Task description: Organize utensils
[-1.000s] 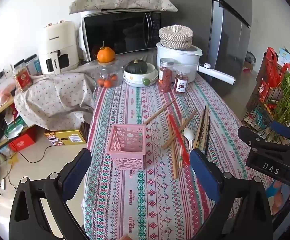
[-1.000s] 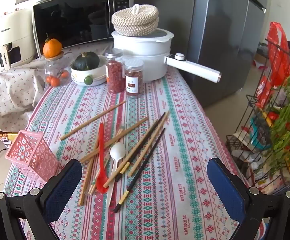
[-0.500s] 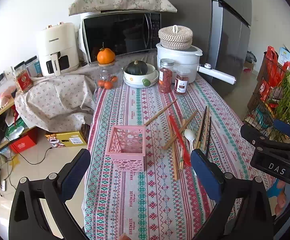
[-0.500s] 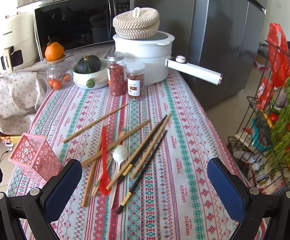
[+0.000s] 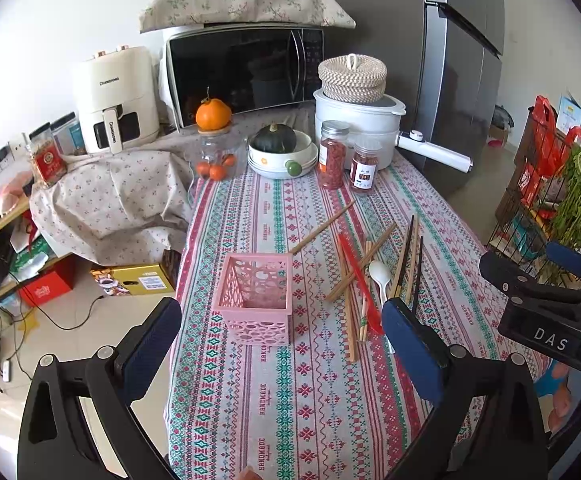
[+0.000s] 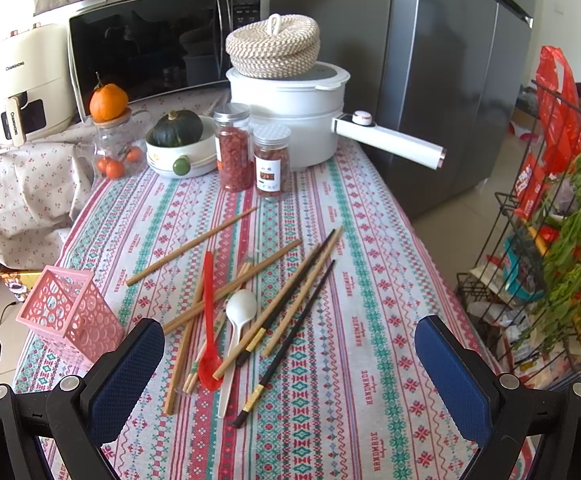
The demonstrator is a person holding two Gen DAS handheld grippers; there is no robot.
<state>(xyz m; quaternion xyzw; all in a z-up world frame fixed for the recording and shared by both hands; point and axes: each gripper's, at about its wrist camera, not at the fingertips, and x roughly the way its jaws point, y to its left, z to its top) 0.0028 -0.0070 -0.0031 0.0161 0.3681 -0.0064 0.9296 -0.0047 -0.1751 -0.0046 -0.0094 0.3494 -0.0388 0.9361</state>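
Note:
A pink perforated basket (image 5: 255, 298) stands empty on the patterned tablecloth (image 5: 282, 392); it shows at the left in the right wrist view as the basket (image 6: 66, 310). Right of it lies a loose pile: several wooden chopsticks (image 6: 234, 280), black chopsticks (image 6: 290, 340), a red spoon (image 6: 209, 320) and a white spoon (image 6: 238, 320). My left gripper (image 5: 280, 344) hovers open just in front of the basket, holding nothing. My right gripper (image 6: 290, 364) hangs open over the near end of the pile, also with nothing in it. The right gripper's body (image 5: 550, 312) appears at the right edge of the left wrist view.
At the table's far end stand two spice jars (image 6: 250, 160), a bowl with a green squash (image 6: 178, 148), a glass jar topped by an orange (image 6: 110, 136), a white pot with a long handle (image 6: 290, 108) and a microwave (image 6: 162, 44). A wire rack of greens (image 6: 562, 248) stands right.
Both views have shifted slightly: the grippers drew a little nearer to the table items and the pile sits a bit lower in the right wrist view. Nothing on the table has moved.

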